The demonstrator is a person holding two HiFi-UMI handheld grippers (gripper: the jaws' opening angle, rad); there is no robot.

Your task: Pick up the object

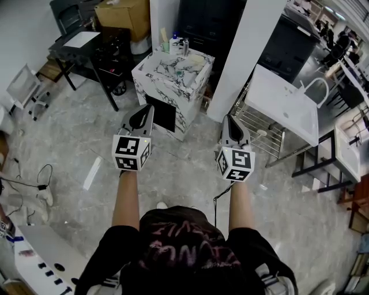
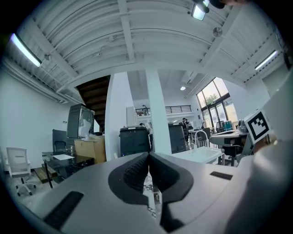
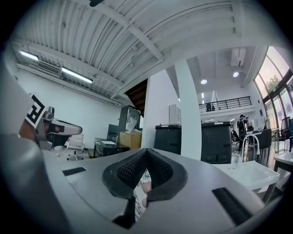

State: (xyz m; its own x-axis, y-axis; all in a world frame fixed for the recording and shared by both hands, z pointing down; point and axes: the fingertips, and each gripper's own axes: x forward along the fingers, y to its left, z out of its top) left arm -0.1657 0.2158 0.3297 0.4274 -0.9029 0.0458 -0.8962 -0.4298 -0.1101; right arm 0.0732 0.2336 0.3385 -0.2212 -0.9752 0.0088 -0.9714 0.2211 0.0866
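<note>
A marble-patterned table [image 1: 167, 86] stands ahead of me on the floor. On its top sit a small cup [image 1: 166, 46], a metal can [image 1: 185, 46] and a few flat items; I cannot tell which of them is the task's object. My left gripper [image 1: 149, 108] [image 2: 149, 155] is held in the air short of the table's near edge, shut, with nothing in it. My right gripper [image 1: 228, 118] [image 3: 146, 151] hovers to the right of the table, level with the left one, also shut on nothing. Both point forward and up.
A white pillar [image 1: 242, 52] rises right of the marble table. A white table [image 1: 285, 101] with a wire rack stands further right. At the left are a black desk [image 1: 86, 46], a cardboard box [image 1: 124, 14] and a white chair [image 1: 23, 86]. Cables [image 1: 40, 184] lie on the floor.
</note>
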